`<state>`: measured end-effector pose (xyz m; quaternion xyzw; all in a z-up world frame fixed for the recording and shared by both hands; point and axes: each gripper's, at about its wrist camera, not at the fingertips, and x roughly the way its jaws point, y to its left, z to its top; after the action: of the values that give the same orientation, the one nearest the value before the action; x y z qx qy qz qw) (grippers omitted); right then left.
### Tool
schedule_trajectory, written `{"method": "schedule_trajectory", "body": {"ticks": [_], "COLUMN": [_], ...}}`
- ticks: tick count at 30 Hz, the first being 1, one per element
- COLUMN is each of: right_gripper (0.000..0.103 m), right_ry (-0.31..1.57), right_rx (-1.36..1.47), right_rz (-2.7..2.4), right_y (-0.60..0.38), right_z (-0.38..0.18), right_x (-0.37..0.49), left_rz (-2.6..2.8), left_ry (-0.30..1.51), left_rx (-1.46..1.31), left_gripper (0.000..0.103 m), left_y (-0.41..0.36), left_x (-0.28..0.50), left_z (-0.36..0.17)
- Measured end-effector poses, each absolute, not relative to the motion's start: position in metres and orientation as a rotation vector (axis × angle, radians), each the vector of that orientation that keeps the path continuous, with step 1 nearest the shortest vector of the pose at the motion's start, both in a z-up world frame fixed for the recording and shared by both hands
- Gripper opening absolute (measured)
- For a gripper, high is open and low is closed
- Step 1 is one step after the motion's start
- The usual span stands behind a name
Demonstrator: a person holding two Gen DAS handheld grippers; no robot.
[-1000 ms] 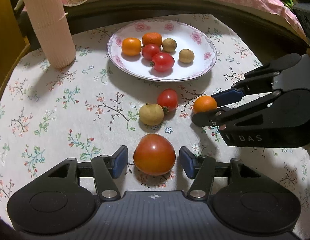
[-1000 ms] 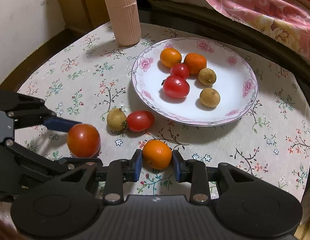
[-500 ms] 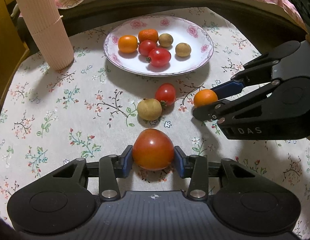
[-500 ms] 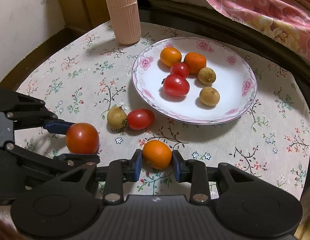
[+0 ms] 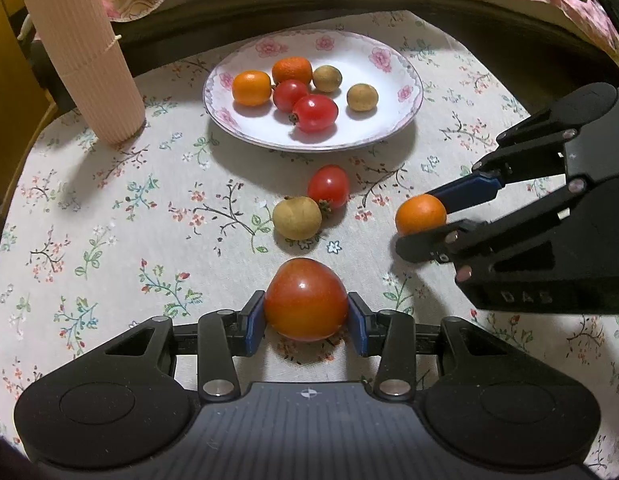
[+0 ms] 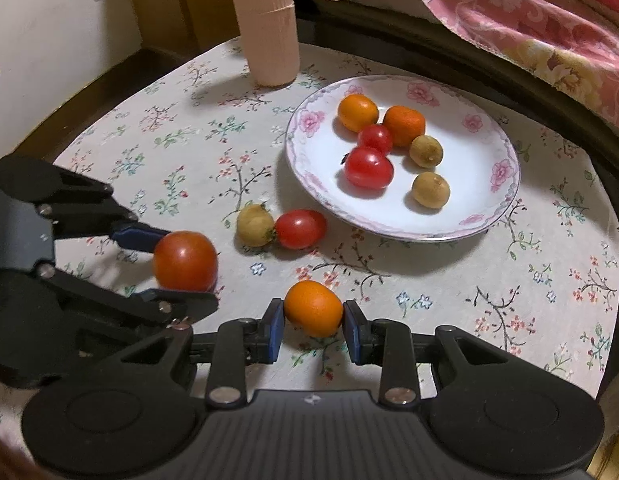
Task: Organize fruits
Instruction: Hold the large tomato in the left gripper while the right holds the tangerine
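Note:
My left gripper [image 5: 306, 318] is shut on a large orange-red tomato [image 5: 305, 298], which also shows in the right wrist view [image 6: 185, 261]. My right gripper [image 6: 314, 326] is shut on a small orange kumquat [image 6: 314, 308], seen from the left wrist too [image 5: 420, 214]. Both fruits appear raised just off the cloth. A white floral plate [image 5: 373, 128] holds two orange fruits, two red tomatoes and two brown longans. A loose cherry tomato [image 5: 328, 186] and a loose longan [image 5: 296, 217] lie touching on the cloth between the plate and the grippers.
A tall ribbed beige cup stack [image 5: 83, 60] stands at the table's back left. The floral tablecloth [image 5: 109, 220] covers a round table with a dark rim [image 6: 569, 120]. A pink patterned cloth [image 6: 509, 12] lies behind the table.
My left gripper closed on the large tomato and lifted it slightly. My right gripper, holding the kumquat throughout, rose a little. The view pulled back from the plate.

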<state>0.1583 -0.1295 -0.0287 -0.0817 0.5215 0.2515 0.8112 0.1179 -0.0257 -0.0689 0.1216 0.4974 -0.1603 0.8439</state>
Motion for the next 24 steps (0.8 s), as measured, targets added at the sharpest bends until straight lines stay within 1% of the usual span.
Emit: {"method": "schedule_trajectory", "body": {"ticks": [6, 24], "right_gripper": [0.032, 0.032], "right_ry": [1.128, 1.123], "right_rx": [-0.222, -0.214], "right_rz": [0.553, 0.556], "right_y": [-0.1265, -0.1259], "right_z": [-0.0343, -0.0309], "right_x": [0.1526, 0.1542], "left_rz": [-0.342, -0.353], "left_ry": [1.037, 1.04], "left_rx": [0.29, 0.312], "left_gripper": [0.052, 0.05], "left_y": [-0.0291, -0.0315], "left_x": [0.1153, 0.1135], "left_z": [-0.0694, -0.0671]}}
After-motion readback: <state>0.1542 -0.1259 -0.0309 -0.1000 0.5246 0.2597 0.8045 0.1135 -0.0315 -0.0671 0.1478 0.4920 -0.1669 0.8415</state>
